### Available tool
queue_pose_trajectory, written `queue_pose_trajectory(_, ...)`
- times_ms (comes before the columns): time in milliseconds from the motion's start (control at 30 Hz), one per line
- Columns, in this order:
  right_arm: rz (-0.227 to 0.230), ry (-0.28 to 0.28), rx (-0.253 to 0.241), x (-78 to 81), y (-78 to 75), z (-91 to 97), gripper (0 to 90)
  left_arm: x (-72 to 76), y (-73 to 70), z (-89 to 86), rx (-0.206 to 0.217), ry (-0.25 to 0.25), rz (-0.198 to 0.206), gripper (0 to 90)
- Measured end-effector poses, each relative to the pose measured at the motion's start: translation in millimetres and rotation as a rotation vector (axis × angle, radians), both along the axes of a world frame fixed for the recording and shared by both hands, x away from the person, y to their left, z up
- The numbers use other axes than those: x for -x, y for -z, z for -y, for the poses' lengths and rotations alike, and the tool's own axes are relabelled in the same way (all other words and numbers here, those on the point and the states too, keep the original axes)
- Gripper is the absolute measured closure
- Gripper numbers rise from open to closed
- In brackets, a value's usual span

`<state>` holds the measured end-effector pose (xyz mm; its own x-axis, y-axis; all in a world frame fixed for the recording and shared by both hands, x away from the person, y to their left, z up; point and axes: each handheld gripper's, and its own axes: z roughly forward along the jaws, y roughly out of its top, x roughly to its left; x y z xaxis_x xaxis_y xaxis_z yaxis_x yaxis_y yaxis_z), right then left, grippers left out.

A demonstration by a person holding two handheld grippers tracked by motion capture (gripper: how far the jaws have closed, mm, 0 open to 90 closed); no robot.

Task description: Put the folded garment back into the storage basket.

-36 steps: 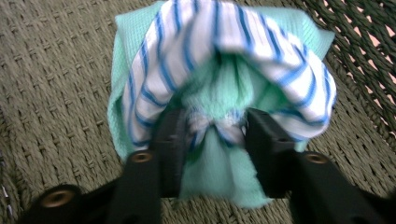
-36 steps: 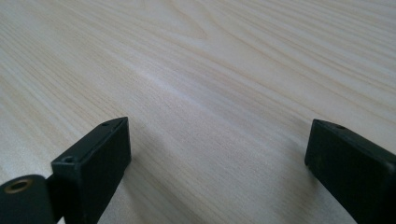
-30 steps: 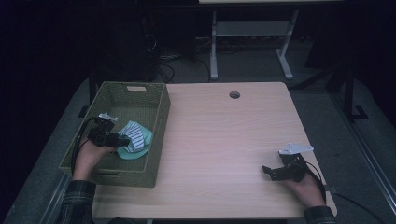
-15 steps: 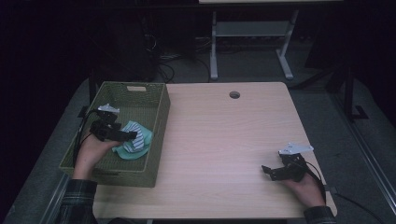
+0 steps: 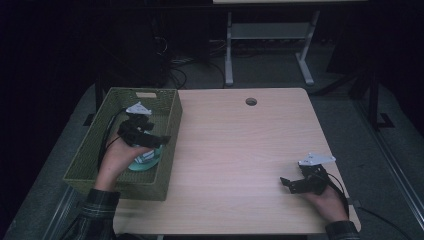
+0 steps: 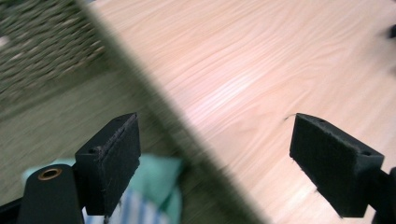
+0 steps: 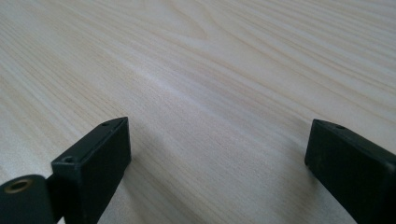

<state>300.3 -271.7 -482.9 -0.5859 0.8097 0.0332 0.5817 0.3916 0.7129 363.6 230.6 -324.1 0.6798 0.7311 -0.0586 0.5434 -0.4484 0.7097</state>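
Teal-and-white striped cloth (image 5: pixel 145 160) left lying in olive woven rectangular basket (image 5: pixel 90 165); left gripper (image 5: pixel 159 140) lifted clear since a second ago, jaws wide, nothing held. Right gripper (image 5: pixel 286 183) resting open-jawed on pale wooden table (image 5: pixel 240 150). Deposit apparently done.

Dim room; pale wood table (image 5: pixel 240 150), seemingly grey floor (image 5: pixel 350 105), metal stand (image 5: pixel 267 37).

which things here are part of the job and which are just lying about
Likely in the job:
left gripper, open above the basket
green basket
teal and striped cloth inside it

Just there:
right gripper, open, resting on the table
white stand behind it
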Motion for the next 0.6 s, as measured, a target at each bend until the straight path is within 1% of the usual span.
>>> queue_pose_trajectory(67, 0.0, -0.001, -0.001, -0.1, 0.1, 0.0, 6.7, 1.9, -1.6, 12.5, 0.013, 0.024, 0.014, 15.8)
queue_pose_trajectory(133, 0.0, 0.0, 0.0, 0.0, 0.0, -0.1, 6.7, 3.5, -1.8, 25.4, 0.021, 0.044, 0.019, 15.8)
queue_pose_trajectory(167, 0.0, 0.0, 0.0, 0.0, 0.0, -0.1, 6.7, 3.5, -1.8, 25.4, 0.021, 0.044, 0.019, 15.8)
queue_pose_trajectory(200, 0.0, 0.0, -0.001, 0.0, 0.0, -0.1, 6.7, 4.0, -0.5, 37.8, 0.018, 0.068, 0.028, 15.8)
queue_pose_trajectory(300, 0.001, -0.001, 0.0, 0.0, 0.0, 0.0, 6.7, 5.1, 3.9, 56.2, 0.028, 0.108, 0.027, 15.8)
queue_pose_trajectory(433, 0.001, 0.0, 0.0, 0.0, 0.0, 0.0, 6.7, 8.0, 14.6, 80.1, 0.034, 0.144, 0.03, 15.7)
queue_pose_trajectory(533, 0.001, 0.0, 0.0, 0.0, 0.0, 0.0, 6.7, 10.3, 26.1, 97.0, 0.033, 0.18, 0.032, 15.7)
queue_pose_trajectory(600, 0.001, 0.0, 0.0, 0.0, 0.0, 0.0, 6.7, 12.3, 34.4, 107.1, 0.022, 0.199, 0.027, 15.7)
